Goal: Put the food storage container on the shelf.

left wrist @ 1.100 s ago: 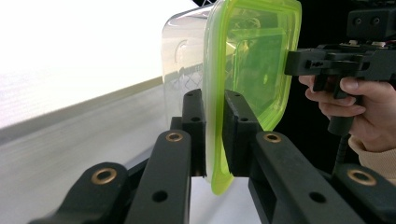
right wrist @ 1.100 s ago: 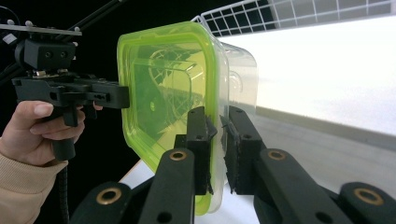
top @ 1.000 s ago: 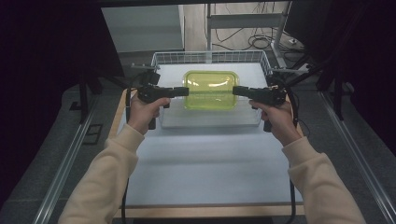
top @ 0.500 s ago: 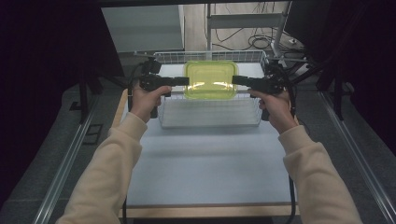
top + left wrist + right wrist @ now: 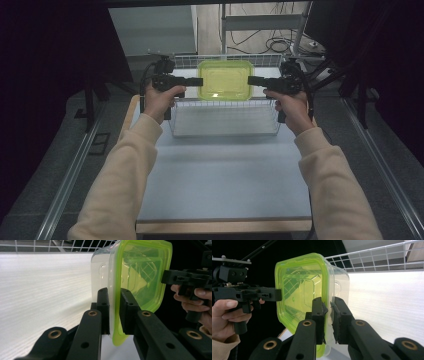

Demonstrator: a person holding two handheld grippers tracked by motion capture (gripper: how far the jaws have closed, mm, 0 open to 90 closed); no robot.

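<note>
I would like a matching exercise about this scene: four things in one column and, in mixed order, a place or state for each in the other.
Things:
1. lid
2. left gripper
3. wire basket
4. sleeve

Places or states:
a. stands on the table, white mesh
b. green, see-through, on the container
c. cream, covers a forearm
d. shut on the container's left rim

Pairs: 1-b, 2-d, 3-a, 4-c

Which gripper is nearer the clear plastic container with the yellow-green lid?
Neither: both touch it. The left gripper is shut on the left rim of the clear plastic container with the yellow-green lid, and the right gripper is shut on its right rim, above the white wire basket.
</note>
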